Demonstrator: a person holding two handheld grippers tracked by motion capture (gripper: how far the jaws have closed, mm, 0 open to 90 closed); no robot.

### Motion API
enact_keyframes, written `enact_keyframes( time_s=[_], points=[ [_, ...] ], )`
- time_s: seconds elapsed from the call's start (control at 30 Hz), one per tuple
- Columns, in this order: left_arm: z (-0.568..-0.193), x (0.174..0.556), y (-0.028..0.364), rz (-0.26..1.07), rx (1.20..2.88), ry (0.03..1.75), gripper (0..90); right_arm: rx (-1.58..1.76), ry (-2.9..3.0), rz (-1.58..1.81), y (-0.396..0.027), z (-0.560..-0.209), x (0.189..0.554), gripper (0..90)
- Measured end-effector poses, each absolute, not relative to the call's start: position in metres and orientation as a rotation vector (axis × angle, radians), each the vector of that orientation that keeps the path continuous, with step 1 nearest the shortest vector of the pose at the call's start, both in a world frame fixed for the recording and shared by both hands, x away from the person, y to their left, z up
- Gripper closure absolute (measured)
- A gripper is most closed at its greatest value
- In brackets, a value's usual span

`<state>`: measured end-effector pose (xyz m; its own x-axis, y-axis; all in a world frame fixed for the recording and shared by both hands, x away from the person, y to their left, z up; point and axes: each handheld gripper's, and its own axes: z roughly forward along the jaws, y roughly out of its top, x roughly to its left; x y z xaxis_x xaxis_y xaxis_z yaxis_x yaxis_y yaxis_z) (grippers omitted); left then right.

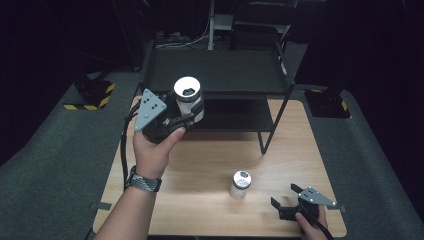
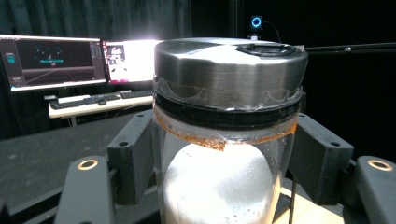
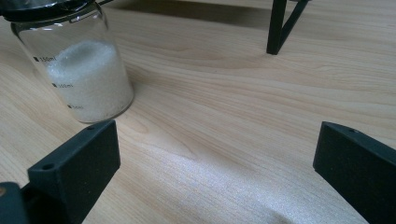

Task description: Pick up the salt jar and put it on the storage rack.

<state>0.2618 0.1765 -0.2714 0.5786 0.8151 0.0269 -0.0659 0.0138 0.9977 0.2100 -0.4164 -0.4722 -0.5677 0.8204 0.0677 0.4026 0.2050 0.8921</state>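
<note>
From the high view, the left gripper (image 1: 182, 116) was raised above the far left part of the wooden table (image 1: 200, 165), in front of the black shelf rack (image 1: 215, 75), its jaws clamped on the sides of a held jar (image 1: 188, 98) with a silvery lid. A second jar (image 1: 240, 185) stood upright on the table nearer the person, and the right gripper (image 1: 285, 200) rested low at the near right corner, jaws spread wide with nothing between them, well apart from that jar. The left gripper view added what the high view could not: the held jar (image 2: 224, 140) was clear glass, filled partway with white grains, with monitors (image 2: 79, 58) glowing behind. The right gripper view showed the second jar (image 3: 79, 70) close up, with printed volume marks and white grains, lying outside the open jaws beside a rack leg (image 3: 276, 25).
</note>
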Motion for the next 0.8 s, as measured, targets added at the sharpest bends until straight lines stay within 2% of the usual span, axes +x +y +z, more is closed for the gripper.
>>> enact_keyframes(
  time_s=[0.8],
  points=[
    [-0.237,0.323,0.154,0.843,1.388,0.781,31.2,1.138,2.054,1.336,-0.420,-0.473,0.209,0.4]
  ],
)
